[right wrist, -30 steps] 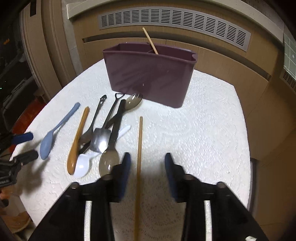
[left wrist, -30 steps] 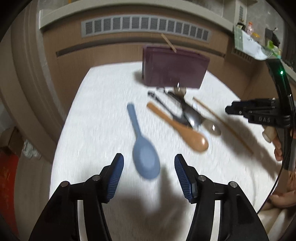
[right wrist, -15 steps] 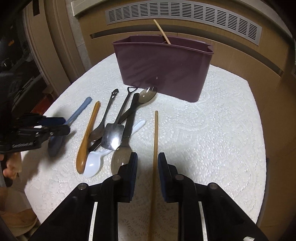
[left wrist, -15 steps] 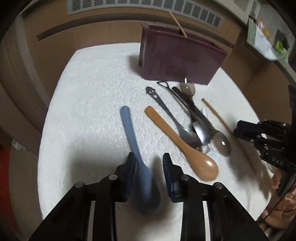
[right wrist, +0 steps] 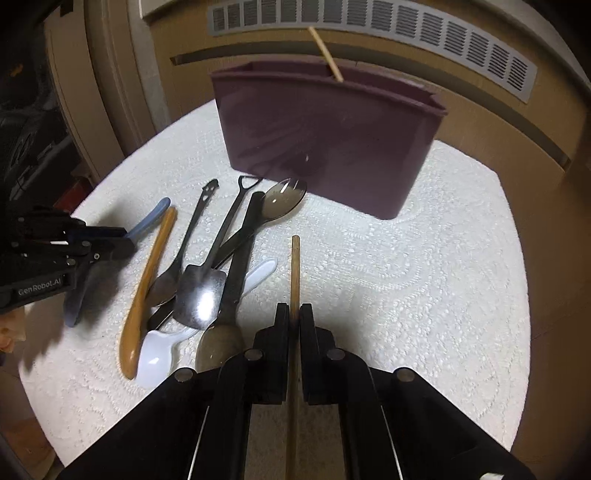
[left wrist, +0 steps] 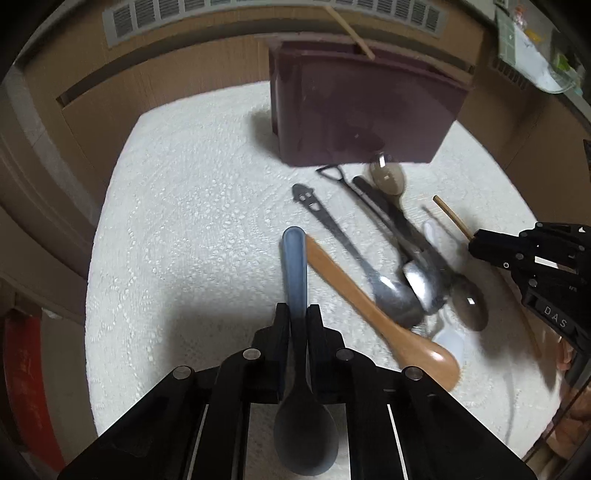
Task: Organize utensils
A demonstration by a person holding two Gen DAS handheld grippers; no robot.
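Observation:
My left gripper [left wrist: 297,314] is shut on the blue spoon [left wrist: 294,266], handle pointing forward, bowl back under the jaws. My right gripper [right wrist: 294,312] is shut on a wooden chopstick [right wrist: 295,266] that points toward the purple utensil holder [right wrist: 325,144]. The holder [left wrist: 362,114] stands at the back of the table with one chopstick [right wrist: 327,55] sticking out of it. Between the grippers lie a wooden spoon [left wrist: 373,310], metal spoons [right wrist: 201,291], a white spoon [right wrist: 159,354] and a dark translucent spoon [right wrist: 282,201].
The round table has a white textured cloth [right wrist: 406,280]. Wooden panels with a vent grille [right wrist: 369,22] stand behind it. A red object [left wrist: 22,376] sits below the table's left edge.
Both grippers have closed: the left onto the blue spoon, the right onto the chopstick. Both have moved forward toward the holder, and the blue spoon now points straight ahead.

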